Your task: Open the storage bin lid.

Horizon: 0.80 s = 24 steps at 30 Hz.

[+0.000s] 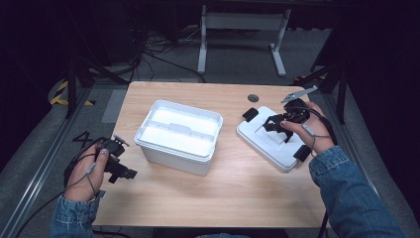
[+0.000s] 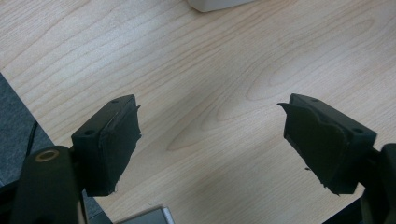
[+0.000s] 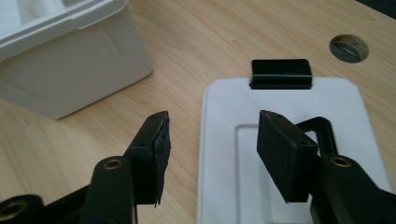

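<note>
On the left edge of the wooden worktop [image 1: 223,188], the left hand-held gripper [image 1: 124,172] rests low with its jaws spread apart, nothing between them. At centre stands an open white storage box [image 1: 178,135] — lidless, upright. To its right, the box's white lid [image 1: 270,141] lies flat on the worktop, with black latches at its ends. The right hand-held gripper [image 1: 274,125] hovers just above the lid — jaws spread wide, gripping nothing.
</note>
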Tool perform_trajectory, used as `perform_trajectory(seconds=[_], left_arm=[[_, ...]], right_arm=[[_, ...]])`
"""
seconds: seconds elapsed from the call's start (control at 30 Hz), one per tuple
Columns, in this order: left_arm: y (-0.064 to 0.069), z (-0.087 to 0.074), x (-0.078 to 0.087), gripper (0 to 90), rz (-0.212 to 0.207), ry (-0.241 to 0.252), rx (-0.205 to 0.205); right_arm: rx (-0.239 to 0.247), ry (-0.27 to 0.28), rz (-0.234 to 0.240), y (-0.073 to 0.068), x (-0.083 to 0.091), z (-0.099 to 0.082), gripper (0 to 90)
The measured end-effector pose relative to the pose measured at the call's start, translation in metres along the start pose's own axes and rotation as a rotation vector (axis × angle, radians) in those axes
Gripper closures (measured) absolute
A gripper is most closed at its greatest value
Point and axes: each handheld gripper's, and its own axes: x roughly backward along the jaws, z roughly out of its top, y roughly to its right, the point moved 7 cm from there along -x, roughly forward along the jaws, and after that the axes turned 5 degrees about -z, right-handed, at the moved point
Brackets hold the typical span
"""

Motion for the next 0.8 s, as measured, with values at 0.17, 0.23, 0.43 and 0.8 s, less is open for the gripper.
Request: perform_trajectory(seconds=[0.17,0.23,0.43,0.8], left_arm=[[0.002,0.002,-0.001,19.2,-0.005,0.001,-0.006],[0.002,0.002,-0.001,19.2,-0.002,0.001,-0.009],[0.002,0.002,0.000,19.2,-0.012,0.002,-0.014],[0.002,0.003,0.000,19.1,-0.014,0.002,-0.026]], right_arm=[[0.029,-0.003,0.028,-0.026,0.001,-0.005,44.9],[0.034,-0.003,0.036,-0.033,0.002,-0.008,44.9],[0.052,0.000,0.064,-0.055,0.003,-0.015,44.9],[0.069,0.004,0.098,-0.088,-0.011,-0.037,44.5]])
